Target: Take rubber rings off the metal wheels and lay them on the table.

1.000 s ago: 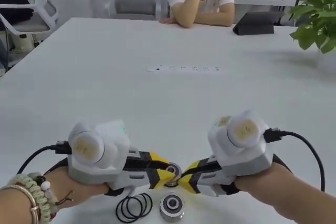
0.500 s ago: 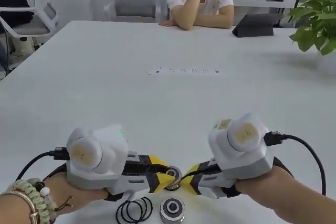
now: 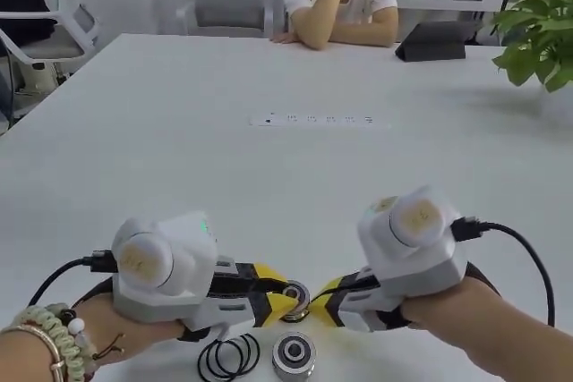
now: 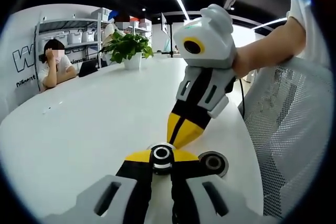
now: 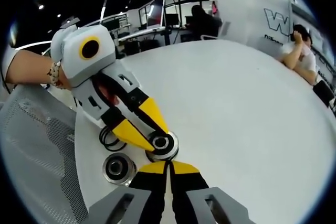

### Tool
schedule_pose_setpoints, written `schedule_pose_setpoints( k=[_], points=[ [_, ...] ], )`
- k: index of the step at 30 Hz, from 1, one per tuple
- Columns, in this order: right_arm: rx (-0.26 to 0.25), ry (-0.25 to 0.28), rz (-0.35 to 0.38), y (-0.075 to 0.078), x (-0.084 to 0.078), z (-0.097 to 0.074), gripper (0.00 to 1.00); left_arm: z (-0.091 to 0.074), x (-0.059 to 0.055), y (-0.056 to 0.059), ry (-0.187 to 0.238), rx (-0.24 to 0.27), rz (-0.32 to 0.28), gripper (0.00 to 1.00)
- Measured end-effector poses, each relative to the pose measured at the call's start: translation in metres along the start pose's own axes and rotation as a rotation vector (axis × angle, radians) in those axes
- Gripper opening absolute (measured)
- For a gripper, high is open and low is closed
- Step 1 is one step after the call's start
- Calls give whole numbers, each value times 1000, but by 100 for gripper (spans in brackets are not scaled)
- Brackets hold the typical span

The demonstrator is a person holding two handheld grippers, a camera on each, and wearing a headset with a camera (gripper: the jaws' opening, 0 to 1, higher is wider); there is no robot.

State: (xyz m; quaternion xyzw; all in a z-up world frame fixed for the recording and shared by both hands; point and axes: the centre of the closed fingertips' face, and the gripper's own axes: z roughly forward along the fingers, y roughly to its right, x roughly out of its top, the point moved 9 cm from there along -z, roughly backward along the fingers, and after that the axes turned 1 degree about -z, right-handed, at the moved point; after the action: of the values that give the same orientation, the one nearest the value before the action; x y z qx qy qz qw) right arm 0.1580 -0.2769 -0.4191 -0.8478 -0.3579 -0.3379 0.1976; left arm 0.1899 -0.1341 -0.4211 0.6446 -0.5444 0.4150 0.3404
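Left gripper [image 3: 285, 300]: jaws clenched on metal wheel [image 4: 161, 153], bracing it. Right gripper [image 5: 168, 165]: jaws pressed together at its rim, likely for peeling. Rubber rings [image 3: 228, 355]: laid on surface [image 3: 269, 176].

Table [image 3: 269, 158]: white, smooth, matt; a faint sheen is seen.
Held wheel [image 3: 296, 295]: polished metal, glossy.
Loose wheel [image 3: 294, 352]: the same bright metal, dark at the centre.
Rubber rings [image 3: 228, 355]: thin black rubber, matt.
Left gripper [image 4: 161, 156], right gripper [image 5: 168, 165]: the 2 shells are finished in smooth pale satin plastic; jaws in yellow and black plastic.
Chair mesh [image 4: 286, 129]: pale woven net.
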Motion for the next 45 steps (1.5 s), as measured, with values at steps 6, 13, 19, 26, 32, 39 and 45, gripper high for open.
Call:
schedule_pose_setpoints(
  k=[6, 13, 19, 26, 32, 39, 45],
  points=[
    [0, 9, 45, 2, 0, -1, 0, 0, 0, 0, -1, -1, -1, 7],
    [1, 19, 95, 4, -1, -2, 0, 0, 0, 0, -1, -1, -1, 7],
    [-13, 56, 150, 6, 3, -7, 0, 0, 0, 0, -1, -1, 0, 7],
    [-1, 68, 189, 5, 5, -8, 0, 0, 0, 0, -2, 0, 1, 7],
    [7, 75, 220, 3, 6, -8, 0, 0, 0, 0, -6, 1, 2, 7],
    [3, 68, 216, -1, 10, -8, 0, 1, 1, 2, -6, 6, 7, 7],
    [5, 67, 203, -1, 12, -9, 0, 1, 1, 2, -6, 6, 8, 7]
  ],
)
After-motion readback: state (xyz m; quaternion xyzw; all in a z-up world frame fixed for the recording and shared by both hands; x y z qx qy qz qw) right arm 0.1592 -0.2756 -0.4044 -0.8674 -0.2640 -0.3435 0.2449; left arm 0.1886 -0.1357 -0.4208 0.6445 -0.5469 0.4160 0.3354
